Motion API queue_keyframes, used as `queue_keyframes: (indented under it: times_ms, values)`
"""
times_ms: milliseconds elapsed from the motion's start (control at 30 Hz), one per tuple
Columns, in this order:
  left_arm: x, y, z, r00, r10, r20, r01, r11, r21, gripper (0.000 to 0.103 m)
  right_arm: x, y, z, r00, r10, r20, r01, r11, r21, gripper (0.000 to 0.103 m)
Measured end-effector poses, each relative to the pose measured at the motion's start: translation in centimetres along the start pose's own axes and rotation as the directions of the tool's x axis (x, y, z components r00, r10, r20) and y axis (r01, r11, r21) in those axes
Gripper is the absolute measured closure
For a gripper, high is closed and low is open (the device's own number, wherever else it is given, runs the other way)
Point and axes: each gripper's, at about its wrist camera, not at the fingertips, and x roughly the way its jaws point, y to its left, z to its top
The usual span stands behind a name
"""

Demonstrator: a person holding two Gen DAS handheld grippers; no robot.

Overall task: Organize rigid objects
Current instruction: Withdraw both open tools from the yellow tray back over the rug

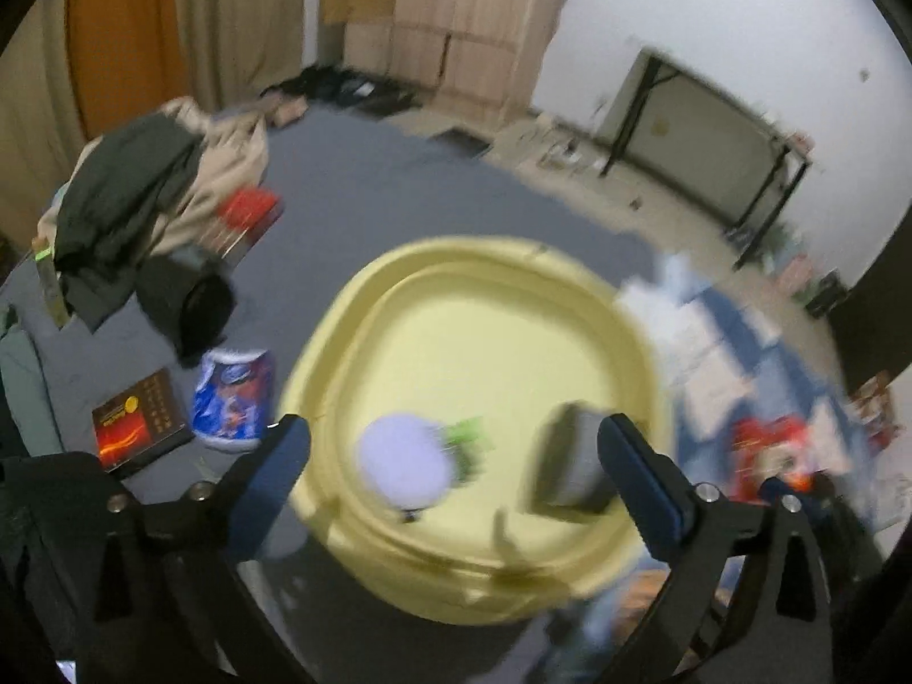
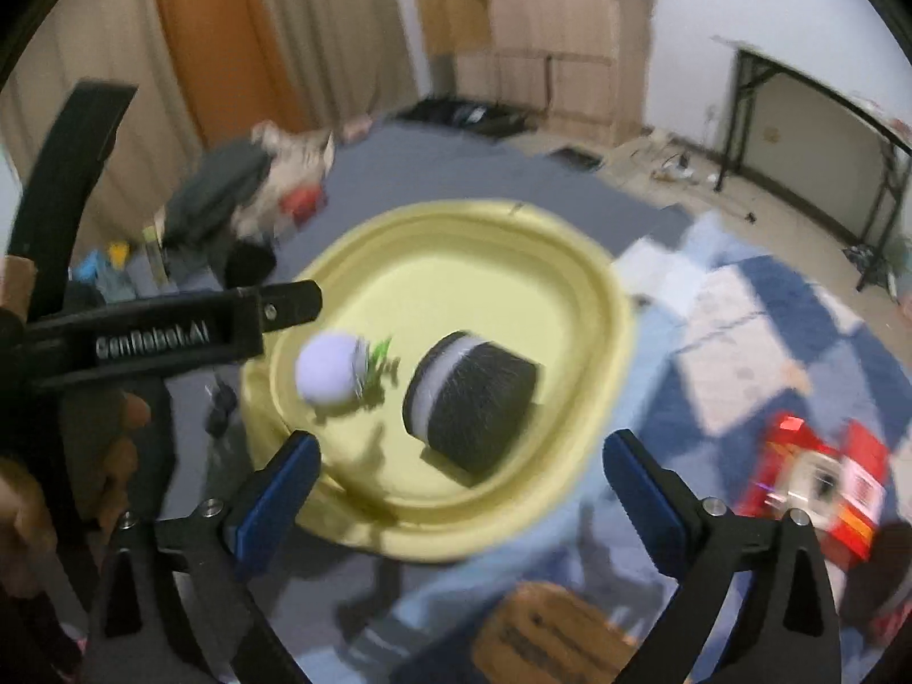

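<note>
A yellow basin (image 1: pixel 513 296) (image 2: pixel 456 262) sits on a bed. In it lie a pale lilac round object with a green part (image 1: pixel 402 467) (image 2: pixel 328 367) and a black and grey block-like object (image 1: pixel 570 467) (image 2: pixel 473 399). My left gripper (image 1: pixel 453 444) is open and empty, hovering over the basin's near rim. It shows from the side in the right wrist view (image 2: pixel 302 296). My right gripper (image 2: pixel 461 461) is open and empty above the basin's near rim. Both views are blurred.
On the grey sheet (image 1: pixel 370 188) lie a blue snack bag (image 1: pixel 231 399), a dark book (image 1: pixel 142 422), a black cylinder (image 1: pixel 194 302), a red box (image 1: pixel 251 211) and piled clothes (image 1: pixel 142 182). A red carton (image 2: pixel 821 479) lies on a blue-white blanket (image 2: pixel 769 308). A brown object (image 2: pixel 547 632) lies close below.
</note>
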Motion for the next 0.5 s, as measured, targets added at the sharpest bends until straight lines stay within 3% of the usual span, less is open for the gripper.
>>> queue_keyframes:
  times_ms: [133,233,367,500]
  values:
    - [-4.4,-5.2,-0.4,0.994,-0.106,0.030,0.105,0.994,0.038,0.000,-7.1,-2.6,-1.4,0.997,-0.034,0.072,0.031,0.998,0.054,0.000]
    - [-7.1,-10.2,-2.8,0.983,-0.181,0.026,0.178,0.980,0.092,0.000,-12.7,-5.3,-4.1,0.989,-0.097,0.113,0.085,0.991,0.106,0.000]
    - [-8.6,-15.6,-7.1,0.967,-0.253,-0.029,0.255,0.960,0.113,0.000,-20.2,-10.0,-9.6,0.968,-0.225,0.108,0.198,0.957,0.213,0.000]
    - [-8.7,-20.0,-11.9,0.955,-0.278,-0.100,0.293,0.933,0.210,0.000,-26.7,-14.8,-16.6,0.944,-0.327,0.055,0.293,0.900,0.322,0.000]
